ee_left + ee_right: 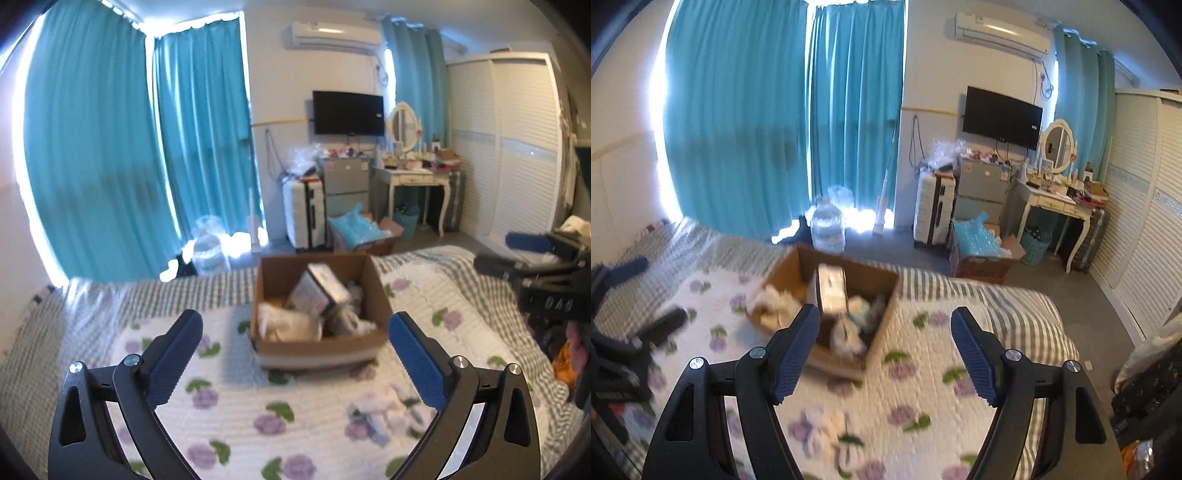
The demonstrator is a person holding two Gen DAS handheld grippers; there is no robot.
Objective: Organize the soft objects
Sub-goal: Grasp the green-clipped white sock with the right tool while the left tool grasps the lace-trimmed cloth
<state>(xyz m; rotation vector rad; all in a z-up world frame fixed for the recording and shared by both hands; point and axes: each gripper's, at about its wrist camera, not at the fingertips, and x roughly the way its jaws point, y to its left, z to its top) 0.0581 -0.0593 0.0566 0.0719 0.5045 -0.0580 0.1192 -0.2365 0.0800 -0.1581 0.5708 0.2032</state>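
Observation:
An open cardboard box (pixel 317 347) sits on the flowered quilt (pixel 229 413) of a bed. It holds pale soft items and a silvery wrapped pack (pixel 319 290). A small white soft object (pixel 388 410) lies on the quilt near my left gripper's right finger. My left gripper (pixel 295 332) is open and empty, just in front of the box. My right gripper (pixel 884 328) is open and empty, above the quilt beside the same box (pixel 849 354). The white soft object shows blurred in the right wrist view (pixel 827 424). The other gripper appears at the edge of each view (pixel 532 254) (pixel 635 332).
Beyond the bed's foot stand a white suitcase (pixel 304 214), a small fridge (pixel 345 184), a dressing table (pixel 413 177) and a floor box with blue plastic (pixel 360 232). Teal curtains (pixel 110 147) cover the windows. A white wardrobe (pixel 517 147) lines the right wall.

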